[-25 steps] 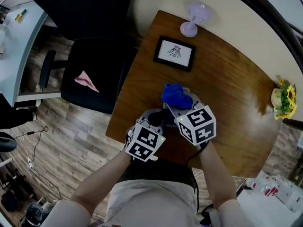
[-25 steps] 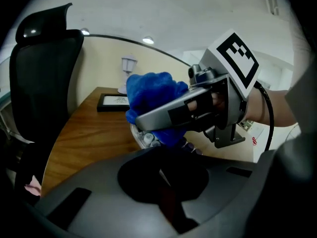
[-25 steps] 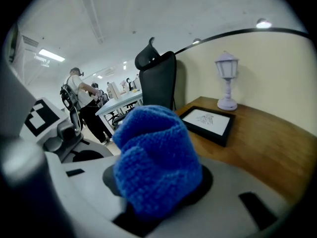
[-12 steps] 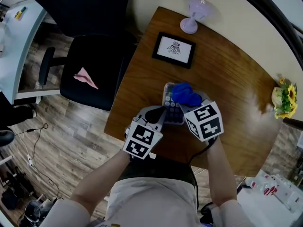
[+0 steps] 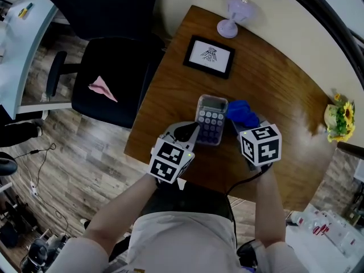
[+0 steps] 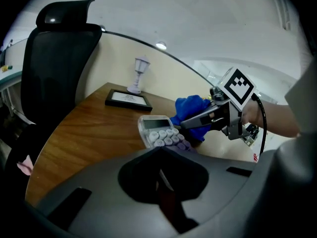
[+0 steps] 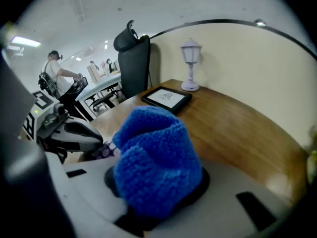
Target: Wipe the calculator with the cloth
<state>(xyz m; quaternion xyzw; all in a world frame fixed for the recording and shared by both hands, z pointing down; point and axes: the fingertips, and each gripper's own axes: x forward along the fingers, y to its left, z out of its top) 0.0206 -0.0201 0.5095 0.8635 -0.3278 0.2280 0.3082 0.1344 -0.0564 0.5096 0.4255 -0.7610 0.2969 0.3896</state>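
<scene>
Here, right claw clamping cloth, beside calculator

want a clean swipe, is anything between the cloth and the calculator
Nothing visible does. The cloth, held in the right gripper's jaws, sits right beside the calculator's right edge. The left gripper is at the calculator's near left corner, on the far side from the cloth.

Brown wooden desk: black-framed picture lies flat near the far edge (its print is too small to read). Small lilac lantern-shaped lamp stands upright just beyond the picture. Bunch of yellow sunflowers sits at the right rim. Black office chair stands beside the desk's left side, with a pink folded paper on its seat. Grey wood-plank floor lies beneath.
</scene>
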